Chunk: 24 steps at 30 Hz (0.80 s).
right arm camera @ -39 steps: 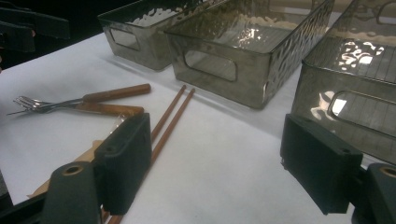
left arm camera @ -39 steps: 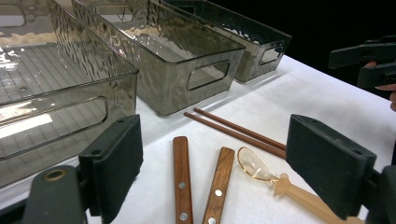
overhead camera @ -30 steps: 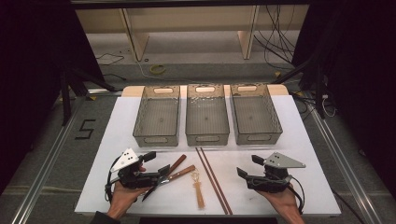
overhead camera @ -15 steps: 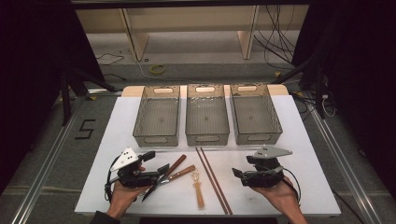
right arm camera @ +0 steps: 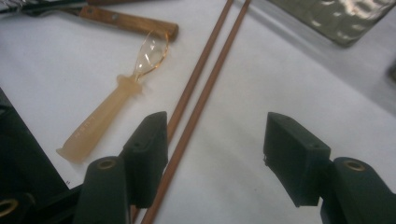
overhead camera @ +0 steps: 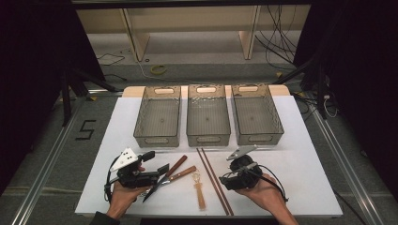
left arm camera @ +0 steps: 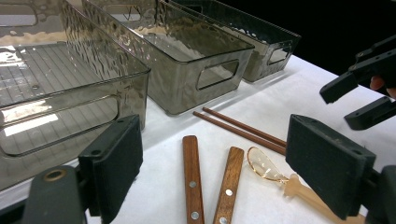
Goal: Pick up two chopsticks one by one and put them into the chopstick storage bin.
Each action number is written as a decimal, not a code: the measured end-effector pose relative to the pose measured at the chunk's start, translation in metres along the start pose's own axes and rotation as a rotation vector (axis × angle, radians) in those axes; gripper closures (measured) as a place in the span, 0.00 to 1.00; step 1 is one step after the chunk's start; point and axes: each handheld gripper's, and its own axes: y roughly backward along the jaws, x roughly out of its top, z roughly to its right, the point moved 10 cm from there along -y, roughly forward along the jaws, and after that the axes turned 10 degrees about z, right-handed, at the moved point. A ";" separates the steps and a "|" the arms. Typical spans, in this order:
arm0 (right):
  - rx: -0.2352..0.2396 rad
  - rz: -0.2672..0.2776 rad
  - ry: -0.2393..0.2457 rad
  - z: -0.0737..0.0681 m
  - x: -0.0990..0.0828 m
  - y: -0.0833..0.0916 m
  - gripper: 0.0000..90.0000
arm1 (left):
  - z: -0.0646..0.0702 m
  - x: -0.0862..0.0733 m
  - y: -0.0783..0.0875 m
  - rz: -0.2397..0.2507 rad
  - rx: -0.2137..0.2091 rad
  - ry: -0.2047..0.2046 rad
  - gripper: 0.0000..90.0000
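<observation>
- Right tool [right arm camera: 212,135]: jaws have just been closing, part open, nothing gripped; 2 chopsticks [right arm camera: 196,88] just beside its left pad.
- Left tool [left arm camera: 233,172]: wide open, empty; 2 knife handles [left arm camera: 191,179] between its pads on the table [overhead camera: 300,173].

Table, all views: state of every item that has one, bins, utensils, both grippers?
Left bin: upright, empty.
Middle bin: upright, empty.
Right bin: upright, empty.
Chopsticks: flat on the table, side by side, loose.
Wooden-handled utensils: flat, loose.
Clear spoon: flat, loose.
Left gripper: open, holding nothing.
Right gripper: jaws just closing, not clamped yet, beside the chopsticks.
</observation>
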 end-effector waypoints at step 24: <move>0.024 -0.141 0.043 -0.012 -0.007 -0.024 0.60 | 0.000 0.001 0.001 0.002 -0.002 -0.002 0.20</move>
